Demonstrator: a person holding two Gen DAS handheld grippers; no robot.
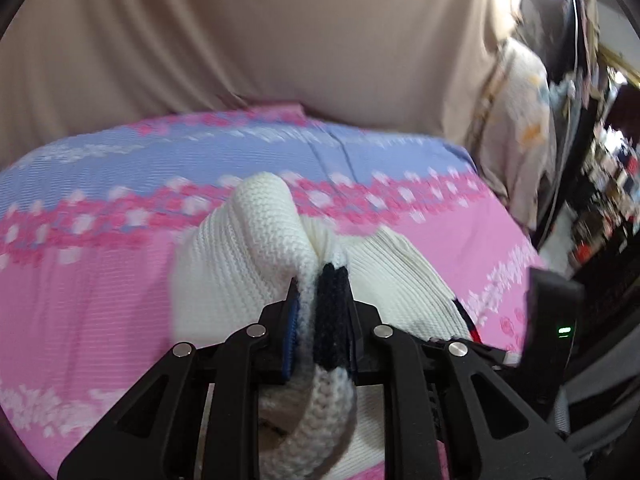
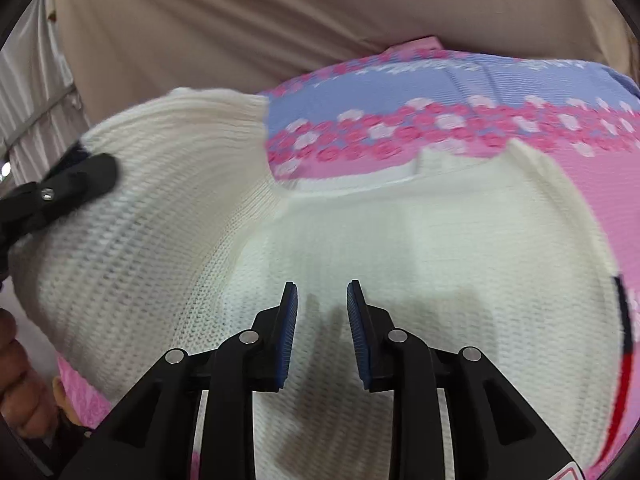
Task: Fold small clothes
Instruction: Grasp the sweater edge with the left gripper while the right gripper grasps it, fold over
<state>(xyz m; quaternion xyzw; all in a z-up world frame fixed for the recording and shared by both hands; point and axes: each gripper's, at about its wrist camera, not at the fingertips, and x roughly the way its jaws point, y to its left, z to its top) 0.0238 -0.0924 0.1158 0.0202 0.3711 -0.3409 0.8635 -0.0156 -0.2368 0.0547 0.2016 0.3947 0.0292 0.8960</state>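
A white knit sweater (image 2: pixel 360 248) with navy and red trim lies on a pink and blue flowered bedsheet (image 1: pixel 80 272). My left gripper (image 1: pixel 322 280) is shut on a bunched part of the sweater (image 1: pixel 256 240) with its navy trim and holds it lifted off the sheet. In the right wrist view the left gripper (image 2: pixel 68 184) shows at the far left, holding the raised sleeve part. My right gripper (image 2: pixel 322 292) is open and empty, just above the flat body of the sweater.
A beige cloth (image 1: pixel 280 40) hangs behind the bed. A patterned cloth (image 1: pixel 516 128) hangs at the right by cluttered shelves (image 1: pixel 600 184). A person's hand (image 2: pixel 20 392) shows at the lower left of the right wrist view.
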